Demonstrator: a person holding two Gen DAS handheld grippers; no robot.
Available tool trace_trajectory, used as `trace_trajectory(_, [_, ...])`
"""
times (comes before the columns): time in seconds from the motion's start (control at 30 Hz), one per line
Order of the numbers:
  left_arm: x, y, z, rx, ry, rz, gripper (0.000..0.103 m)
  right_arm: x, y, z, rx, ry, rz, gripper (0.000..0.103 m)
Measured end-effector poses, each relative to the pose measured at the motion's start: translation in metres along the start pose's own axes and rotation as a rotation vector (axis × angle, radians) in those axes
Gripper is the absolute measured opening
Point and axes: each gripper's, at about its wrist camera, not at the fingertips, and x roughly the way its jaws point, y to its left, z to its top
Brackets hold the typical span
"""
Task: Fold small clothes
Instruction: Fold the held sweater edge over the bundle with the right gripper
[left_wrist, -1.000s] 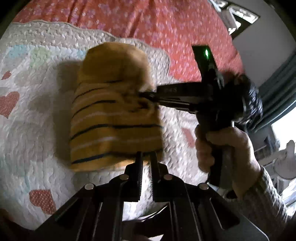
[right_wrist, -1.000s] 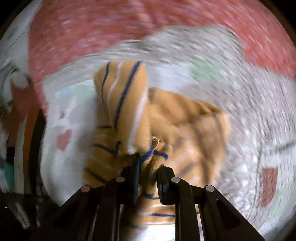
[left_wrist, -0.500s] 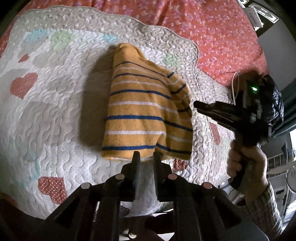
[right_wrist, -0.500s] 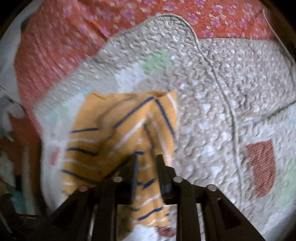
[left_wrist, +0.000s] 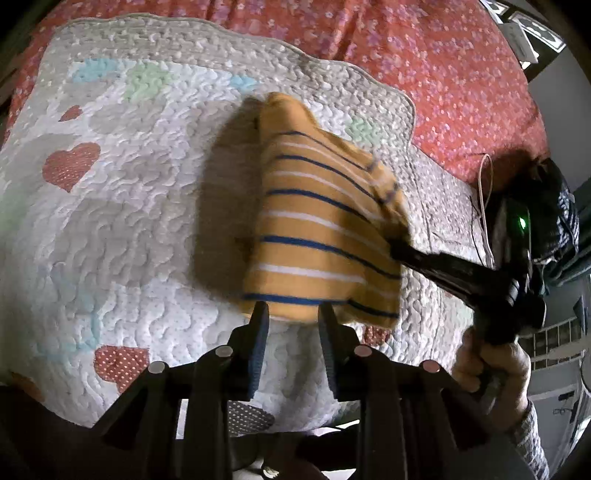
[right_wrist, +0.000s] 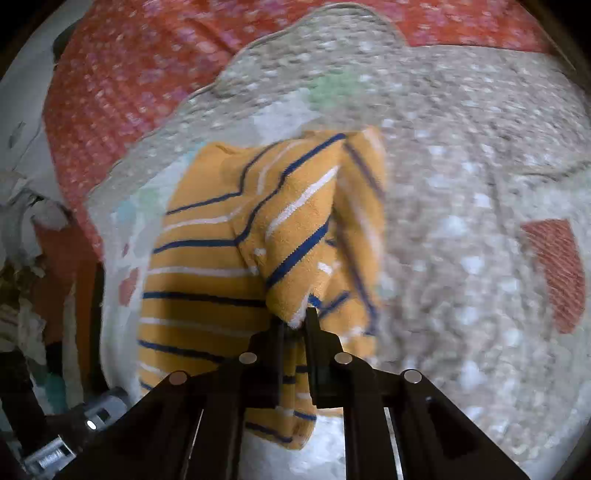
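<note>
A small orange garment (left_wrist: 321, 229) with blue and white stripes lies partly lifted over a quilted white mat (left_wrist: 110, 206). My left gripper (left_wrist: 291, 314) is open and empty, its fingertips just below the garment's near hem. My right gripper (right_wrist: 295, 321) is shut on a fold of the garment (right_wrist: 291, 240), which bunches up from its fingertips. In the left wrist view the right gripper (left_wrist: 397, 251) comes in from the right and holds the garment's right edge off the mat.
The mat lies on a red flowered bedspread (left_wrist: 424, 66). Red heart patches (left_wrist: 70, 166) mark the mat. A thin cord (left_wrist: 484, 184) lies near the mat's right edge. Clutter sits beyond the bed's left side (right_wrist: 33, 295).
My left gripper has opened and let go of the garment's hem. My right gripper has closed on the garment's right edge and lifts it. Earlier it was carried folded in the air.
</note>
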Motion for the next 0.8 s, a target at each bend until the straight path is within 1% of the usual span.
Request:
trace_trajectory(0.1, [0.009,-0.003,0.008,0.002,0.022,0.001,0.029,0.012,-0.003,0.0,-0.025,0.029,-0.053,0.01])
trace_trajectory(0.17, [0.02,-0.01,0.017,0.033,0.035,0.022,0.03,0.019,0.0,-0.002,-0.038,0.048,-0.065,0.013])
trace_trajectory(0.23, [0.033,-0.014,0.026,0.054,0.051,0.052,0.03,0.016,0.004,0.0,-0.048,0.041,-0.062,0.013])
trace_trajectory(0.3, [0.043,-0.013,0.03,0.06,0.07,0.074,0.03,0.003,0.006,0.006,-0.038,0.0,-0.044,0.014])
trace_trajectory(0.4, [0.056,-0.009,0.031,0.048,0.096,0.076,0.031,-0.028,0.02,0.013,-0.055,-0.13,-0.014,0.014])
trace_trajectory(0.47, [0.059,-0.007,0.03,0.044,0.097,0.072,0.034,-0.036,0.03,0.018,-0.086,-0.169,-0.011,0.014])
trace_trajectory(0.5, [0.061,-0.006,0.029,0.038,0.098,0.069,0.036,-0.036,0.035,0.022,-0.093,-0.173,0.002,0.014])
trace_trajectory(0.53, [0.064,-0.003,0.029,0.03,0.102,0.065,0.037,-0.031,0.037,0.026,-0.089,-0.161,0.014,0.014])
trace_trajectory(0.6, [0.065,-0.001,0.028,0.021,0.104,0.06,0.041,-0.012,0.034,0.034,-0.062,-0.125,0.002,0.014])
trace_trajectory(0.67, [0.065,0.002,0.027,0.008,0.106,0.05,0.042,0.008,0.026,0.037,-0.038,-0.091,-0.035,0.014])
trace_trajectory(0.7, [0.064,0.003,0.027,0.001,0.109,0.048,0.043,0.022,0.016,0.039,-0.009,-0.057,-0.065,0.014])
trace_trajectory(0.73, [0.062,0.004,0.026,-0.004,0.113,0.038,0.043,0.028,0.01,0.038,0.02,-0.037,-0.058,0.014])
trace_trajectory(0.8, [0.056,0.003,0.023,0.003,0.109,0.034,0.043,0.023,-0.001,0.038,0.082,-0.052,-0.005,0.014])
